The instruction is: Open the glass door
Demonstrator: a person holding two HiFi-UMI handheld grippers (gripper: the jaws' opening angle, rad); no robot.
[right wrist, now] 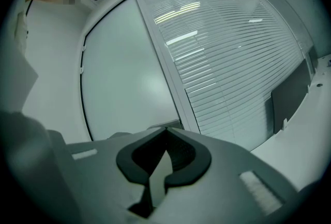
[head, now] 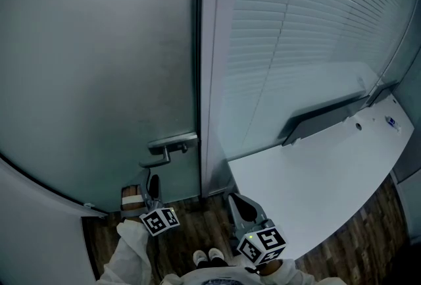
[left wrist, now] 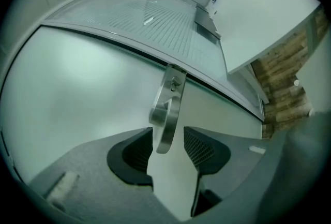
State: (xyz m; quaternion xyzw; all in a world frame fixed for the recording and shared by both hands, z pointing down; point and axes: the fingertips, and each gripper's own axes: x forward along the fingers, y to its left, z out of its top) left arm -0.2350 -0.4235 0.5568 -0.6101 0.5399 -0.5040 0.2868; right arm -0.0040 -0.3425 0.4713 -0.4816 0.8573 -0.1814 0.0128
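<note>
I read left gripper [head: 145, 189] jaws apart, unclamped; handle [left wrist: 168, 114] runs top-to-bottom mid-frame in its view, free end btwn them. Glass door [head: 99, 66] fills head view's left, flush w/ frame [head: 210, 79]. Right gripper [right wrist: 164, 137]: tips together, farther right.

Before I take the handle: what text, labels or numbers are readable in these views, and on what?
Readable text: none.
Small blue tag on the white desk: too small to read.
Left marker cube and right marker cube: black-and-white square patterns only, no letters.
</note>
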